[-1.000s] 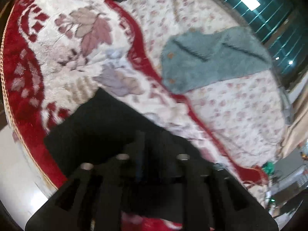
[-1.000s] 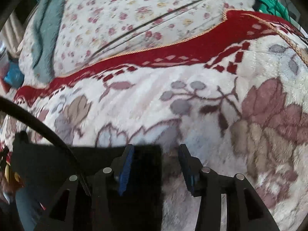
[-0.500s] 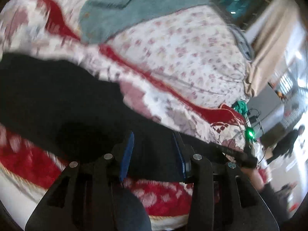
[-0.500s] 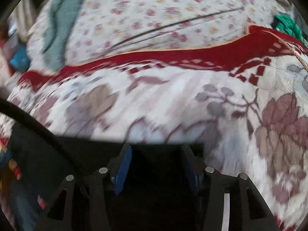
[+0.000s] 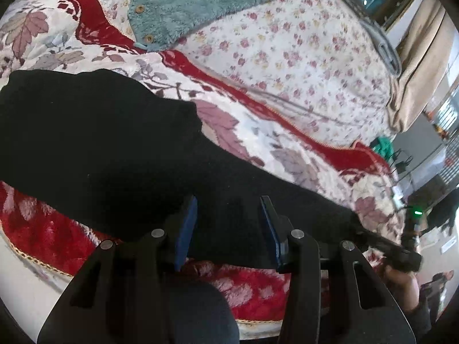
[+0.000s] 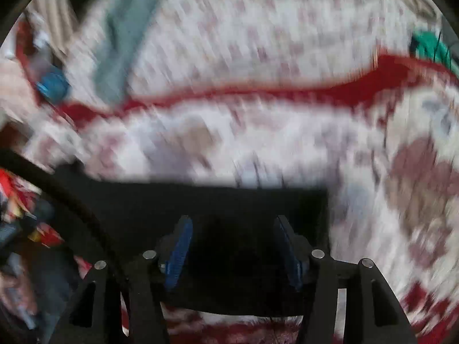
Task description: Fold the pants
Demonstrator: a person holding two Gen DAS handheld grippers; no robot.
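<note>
Nearby: teal fleece buttoned garment (image 5: 206,5) on pale floral quilt (image 5: 301,57), well clear of black fabric pants (image 5: 114,149) lying long across red-bordered leaf-patterned plush blanket (image 5: 51,240). Blanket's edge runs close below pants; open blanket beyond. Left gripper (image 5: 228,229) spread over pants, not pinching. Right gripper (image 6: 232,253) opening, pants between pads. Since previous second: left view swung sideways along pants.

No readable text, label, brand or number anywhere.
</note>
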